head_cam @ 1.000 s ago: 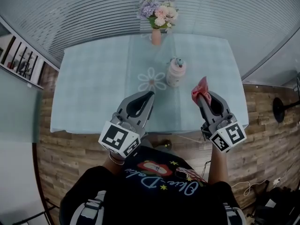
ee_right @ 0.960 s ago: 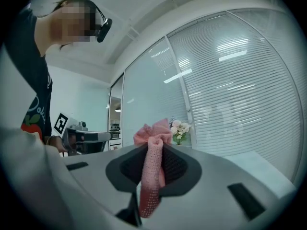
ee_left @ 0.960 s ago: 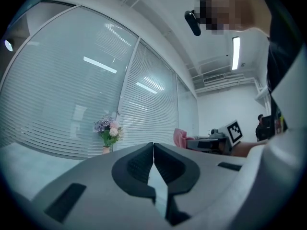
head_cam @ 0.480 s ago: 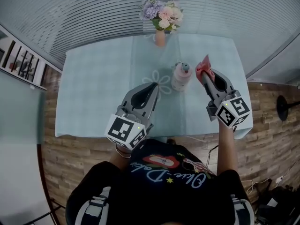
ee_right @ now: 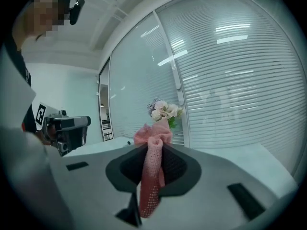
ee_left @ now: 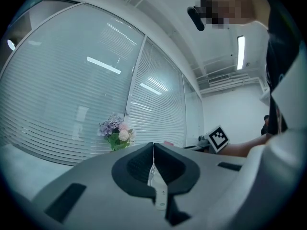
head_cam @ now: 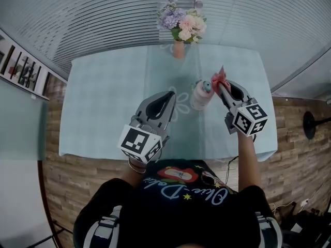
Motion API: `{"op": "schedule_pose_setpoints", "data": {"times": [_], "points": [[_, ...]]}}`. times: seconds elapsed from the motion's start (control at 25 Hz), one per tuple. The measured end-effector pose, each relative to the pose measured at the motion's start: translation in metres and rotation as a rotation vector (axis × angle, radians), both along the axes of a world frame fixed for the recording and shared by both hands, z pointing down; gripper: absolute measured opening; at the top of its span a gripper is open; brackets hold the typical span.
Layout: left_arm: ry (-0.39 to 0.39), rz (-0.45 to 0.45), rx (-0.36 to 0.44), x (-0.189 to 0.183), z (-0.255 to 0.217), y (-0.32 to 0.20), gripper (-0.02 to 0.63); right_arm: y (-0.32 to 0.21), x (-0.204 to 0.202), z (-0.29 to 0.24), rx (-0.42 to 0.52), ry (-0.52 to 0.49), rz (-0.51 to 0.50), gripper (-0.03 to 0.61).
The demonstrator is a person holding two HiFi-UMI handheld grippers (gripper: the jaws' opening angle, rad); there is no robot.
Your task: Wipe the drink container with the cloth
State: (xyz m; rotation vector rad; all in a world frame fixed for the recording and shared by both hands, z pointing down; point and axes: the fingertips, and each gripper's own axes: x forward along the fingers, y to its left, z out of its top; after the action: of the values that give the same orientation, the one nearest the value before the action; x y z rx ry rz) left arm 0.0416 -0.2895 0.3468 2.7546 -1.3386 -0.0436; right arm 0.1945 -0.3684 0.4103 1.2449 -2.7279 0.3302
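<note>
My right hand-held gripper [head_cam: 222,84] is clamped on the pink cloth [head_cam: 219,77], whose bunched end sits just beside the lid of the drink container [head_cam: 199,94], at its 2 o'clock. The container stands upright near the middle of the bench [head_cam: 103,102]. My left hand-held gripper [head_cam: 168,97] hovers at the container's 9 o'clock, jaws pressed together on nothing.

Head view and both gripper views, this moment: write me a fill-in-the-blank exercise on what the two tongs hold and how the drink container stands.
1. The right tongs are shut on a ____ cloth.
2. The left tongs are shut and hold ____.
3. The drink container stands ____ on the table, just beside the cloth.

Missing words: pink; nothing; upright
</note>
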Motion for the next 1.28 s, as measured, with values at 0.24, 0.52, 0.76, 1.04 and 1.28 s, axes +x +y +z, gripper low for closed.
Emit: {"op": "schedule_pose_setpoints", "data": {"times": [0.24,0.52,0.76,1.04,1.28], "points": [[0.007,-0.007,-0.006,-0.006,0.002,-0.014,0.005,-0.009,-0.001,0.026,-0.072,-0.017,0.012,0.049],[0.010,-0.001,-0.035,-0.007,0.010,-0.027,0.005,-0.015,-0.001,0.055,-0.158,-0.042,0.012,0.049],[0.001,-0.018,-0.053,-0.012,0.017,-0.037,0.005,-0.022,0.000,0.074,-0.217,-0.070,0.027,0.049],[0.001,-0.031,-0.067,-0.015,0.024,-0.043,0.005,-0.028,-0.001,0.102,-0.277,-0.021,0.019,0.048],[0.006,-0.036,-0.070,-0.016,0.026,-0.044,0.005,-0.029,-0.002,0.127,-0.334,0.060,0.010,0.048]]}}
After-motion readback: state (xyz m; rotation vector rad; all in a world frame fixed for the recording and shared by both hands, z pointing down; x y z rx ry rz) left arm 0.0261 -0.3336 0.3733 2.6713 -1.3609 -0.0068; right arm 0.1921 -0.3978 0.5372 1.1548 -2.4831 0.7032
